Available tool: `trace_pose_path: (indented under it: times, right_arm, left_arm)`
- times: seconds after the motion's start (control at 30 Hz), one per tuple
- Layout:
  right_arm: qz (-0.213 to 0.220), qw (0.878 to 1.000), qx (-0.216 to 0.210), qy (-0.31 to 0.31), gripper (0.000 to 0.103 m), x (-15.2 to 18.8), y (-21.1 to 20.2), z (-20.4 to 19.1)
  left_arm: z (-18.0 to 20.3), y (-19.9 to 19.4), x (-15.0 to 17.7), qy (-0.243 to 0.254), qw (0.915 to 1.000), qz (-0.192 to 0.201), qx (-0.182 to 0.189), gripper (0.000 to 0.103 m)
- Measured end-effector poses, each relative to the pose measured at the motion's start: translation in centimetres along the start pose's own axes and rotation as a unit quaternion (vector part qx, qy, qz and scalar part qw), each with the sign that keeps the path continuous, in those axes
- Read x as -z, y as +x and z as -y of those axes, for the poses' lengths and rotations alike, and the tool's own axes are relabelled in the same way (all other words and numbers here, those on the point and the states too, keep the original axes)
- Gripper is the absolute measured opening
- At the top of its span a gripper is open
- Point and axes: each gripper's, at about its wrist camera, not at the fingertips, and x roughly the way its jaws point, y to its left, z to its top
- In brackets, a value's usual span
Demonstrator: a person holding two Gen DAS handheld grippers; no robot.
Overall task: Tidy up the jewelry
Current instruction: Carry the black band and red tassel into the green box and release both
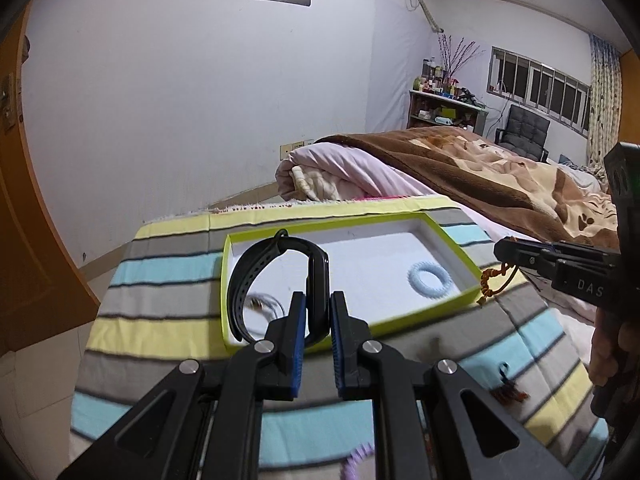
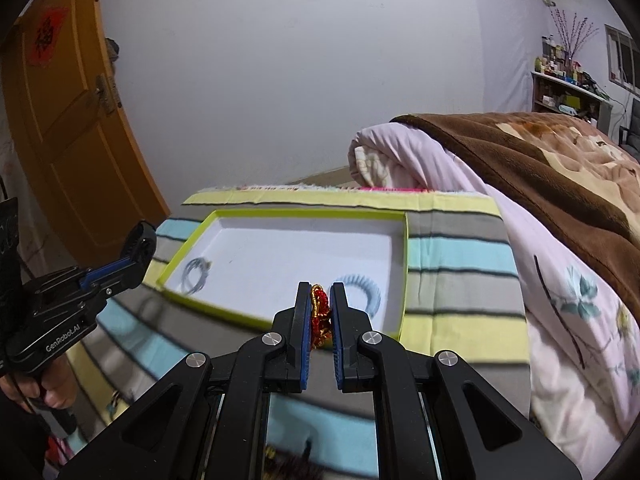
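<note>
A shallow lime-green box with a white inside (image 1: 472, 262) (image 2: 405, 264) lies on a striped cloth. A light blue spiky ring (image 1: 429, 279) (image 2: 370, 286) lies in it at the right. A thin silvery-blue bracelet (image 2: 195, 274) (image 1: 266, 304) lies in it at the left. My left gripper (image 1: 318, 300) is shut on a black smart band (image 1: 272, 280), held above the box's left part. My right gripper (image 2: 320, 292) is shut on a red and gold beaded bracelet (image 2: 319, 314), near the box's front right edge; in the left wrist view the bracelet (image 1: 494, 280) hangs from it.
The striped cloth (image 1: 168, 280) covers a surface beside a bed with pink bedding (image 2: 560, 280) and a brown blanket (image 1: 500, 172). A purple spiky ring (image 1: 358, 454) and a small dark tasselled item (image 1: 508, 390) lie on the cloth near me. An orange door (image 2: 76, 120) stands at left.
</note>
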Motion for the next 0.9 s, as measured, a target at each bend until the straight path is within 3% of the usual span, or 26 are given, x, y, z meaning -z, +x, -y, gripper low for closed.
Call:
trace_pose_path:
  times: [0.47,0.9]
  right_arm:
    - [-0.038,0.999,0.019,0.012,0.009,-2.8,8.1,3.3]
    - [-0.063,0.998,0.026,-0.005,0.013,-3.0,11.0,3.9]
  left_arm:
    - [-2.9,7.9,-1.9,-0.002,0.9989,-0.040,-0.024,0.013]
    - [-3.9,11.1,-1.3,-0.010,0.9968,-0.077,-0.022,0.013]
